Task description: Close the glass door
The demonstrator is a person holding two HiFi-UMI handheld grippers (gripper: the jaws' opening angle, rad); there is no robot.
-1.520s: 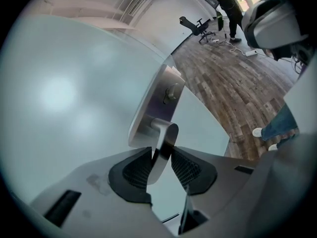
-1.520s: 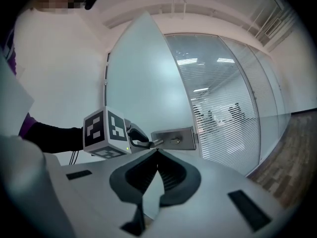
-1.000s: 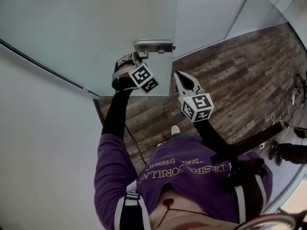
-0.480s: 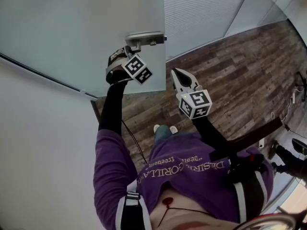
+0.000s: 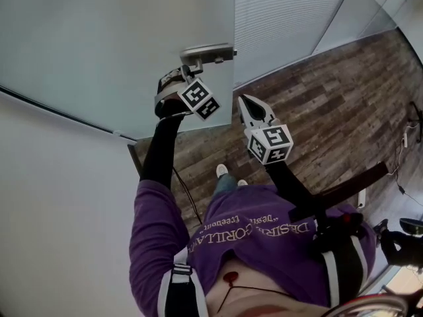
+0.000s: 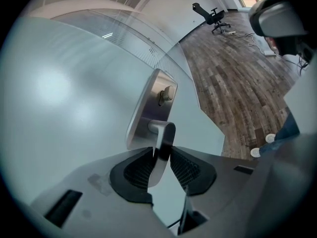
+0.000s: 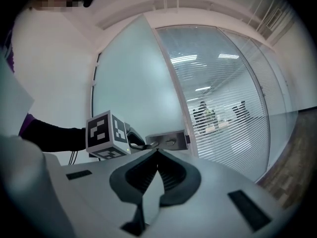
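Observation:
The frosted glass door [image 5: 99, 38] fills the upper left of the head view, with its metal handle plate [image 5: 208, 53] near its free edge. My left gripper [image 5: 187, 71] reaches up to that handle. In the left gripper view the silver lever [image 6: 163, 138] runs down between the dark pads [image 6: 141, 167] of my left gripper [image 6: 161, 155], whose jaws are closing on it. My right gripper [image 5: 246, 102] floats just right of the door edge, shut and holding nothing. In the right gripper view its tips [image 7: 157, 152] meet, pointing towards the handle plate [image 7: 171, 141].
A glass wall with blinds [image 5: 291, 12] stands right of the door. Wood-plank floor [image 5: 330, 104] spreads below and to the right. A white wall [image 5: 53, 197] runs along the left. An office chair [image 6: 213, 16] and cables lie far off.
The door edge and handle have shifted across the view with my left gripper staying on the handle. My right gripper moved along beside it. The person's feet have stepped.

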